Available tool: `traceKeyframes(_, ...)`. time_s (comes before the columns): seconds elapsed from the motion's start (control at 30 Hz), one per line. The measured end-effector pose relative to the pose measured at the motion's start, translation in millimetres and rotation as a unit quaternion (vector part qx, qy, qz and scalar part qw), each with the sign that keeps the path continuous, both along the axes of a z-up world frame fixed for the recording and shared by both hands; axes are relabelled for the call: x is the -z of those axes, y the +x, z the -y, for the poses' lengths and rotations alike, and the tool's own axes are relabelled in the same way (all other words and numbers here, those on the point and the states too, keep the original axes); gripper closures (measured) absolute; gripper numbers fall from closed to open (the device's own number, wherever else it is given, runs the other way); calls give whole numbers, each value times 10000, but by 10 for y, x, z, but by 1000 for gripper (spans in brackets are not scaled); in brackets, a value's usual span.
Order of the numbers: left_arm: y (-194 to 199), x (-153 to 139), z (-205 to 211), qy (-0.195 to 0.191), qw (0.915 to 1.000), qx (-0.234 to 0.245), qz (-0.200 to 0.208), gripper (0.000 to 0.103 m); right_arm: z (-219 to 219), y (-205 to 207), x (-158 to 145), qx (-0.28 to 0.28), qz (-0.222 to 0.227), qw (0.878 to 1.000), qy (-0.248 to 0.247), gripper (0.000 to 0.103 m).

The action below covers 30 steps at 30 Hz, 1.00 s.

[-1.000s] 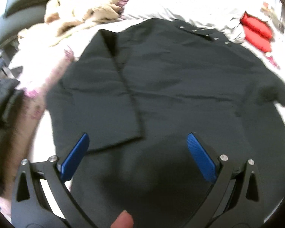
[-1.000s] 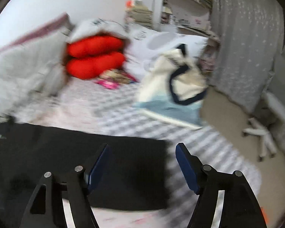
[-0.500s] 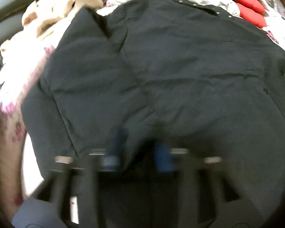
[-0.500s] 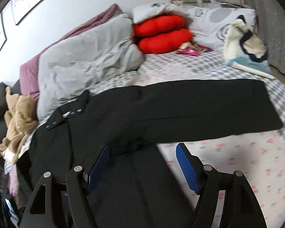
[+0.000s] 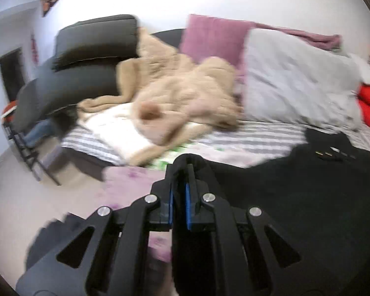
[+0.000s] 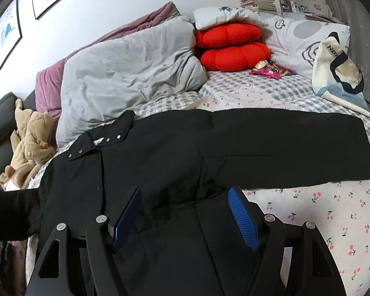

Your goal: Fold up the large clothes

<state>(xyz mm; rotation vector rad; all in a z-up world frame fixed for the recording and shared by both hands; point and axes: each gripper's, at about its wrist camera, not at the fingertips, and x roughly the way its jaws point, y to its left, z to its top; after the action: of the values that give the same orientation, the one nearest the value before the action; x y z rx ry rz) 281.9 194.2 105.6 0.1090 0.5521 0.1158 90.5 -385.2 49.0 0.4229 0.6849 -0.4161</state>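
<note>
A large black coat [image 6: 175, 153] lies spread on the bed, collar with snaps at the upper left, one sleeve [image 6: 296, 145] stretched out flat to the right. My right gripper [image 6: 185, 214] is open and empty, hovering over the coat's body near the armpit. My left gripper [image 5: 178, 197] is shut on a fold of the black coat [image 5: 296, 197], holding it lifted; the cloth wraps over the fingertips. In the right wrist view a lifted black sleeve [image 6: 12, 212] shows at the left edge.
A grey duvet [image 6: 125, 74], purple blanket [image 5: 209, 39], red cushions [image 6: 229, 46] and white pillows [image 6: 298, 37] line the back. A beige fluffy garment [image 5: 180, 98] lies at the left by a dark sofa [image 5: 86, 56]. A tote bag [image 6: 338, 69] sits far right. The floor [image 5: 12, 192] is lower left.
My left gripper went from open above the coat to shut on a fold of it and lifted, now facing the sofa. My right gripper swung left to look over the coat, still open.
</note>
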Motion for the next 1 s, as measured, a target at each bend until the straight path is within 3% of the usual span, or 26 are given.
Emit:
traceKeyframes(0.1, 290, 75, -373, 152, 9984, -521, -140, 94, 12, 31, 67, 14, -130, 9999, -27, 29)
traceKeyframes(0.23, 637, 433, -766, 542, 9879, -1292, -658, 91, 39, 36, 89, 27, -212, 9998, -54, 29)
traceKeyframes(0.3, 710, 517, -855, 363, 9850, -1447, -869, 77, 60, 12, 61, 1, -214, 9998, -64, 29)
traceKeyframes(0.37, 631, 519, -880, 18, 9854, -1494, -815, 63, 71, -5, 26, -35, -267, 9996, -114, 27)
traceKeyframes(0.4, 575, 504, -844, -81, 9865, -1426, -803, 51, 75, -24, -2, -48, -317, 9994, -156, 25)
traceKeyframes(0.53, 255, 460, -654, -492, 9884, -1051, -977, 36, 85, -139, -104, -117, -389, 9990, -161, 20)
traceKeyframes(0.6, 52, 427, -522, -755, 9881, -836, -1048, 17, 79, -251, -142, -238, -467, 9986, -27, 19)
traceKeyframes(0.7, -352, 444, -322, -1109, 9856, -278, -1243, 13, 57, -523, -141, -558, -651, 9960, 235, 19)
traceKeyframes(0.87, -1059, 805, 43, -1484, 9662, 747, -1970, 8, -1, -1033, 37, -1030, -1120, 9869, 526, 19)
traceKeyframes(0.93, -1353, 1082, 124, -1708, 9495, 1084, -2399, 8, 5, -1242, 137, -1214, -1233, 9826, 680, 19)
traceKeyframes(1.0, -1535, 1274, 152, -1830, 9398, 1190, -2628, 8, 66, -1523, 257, -1267, -1345, 9791, 854, 19)
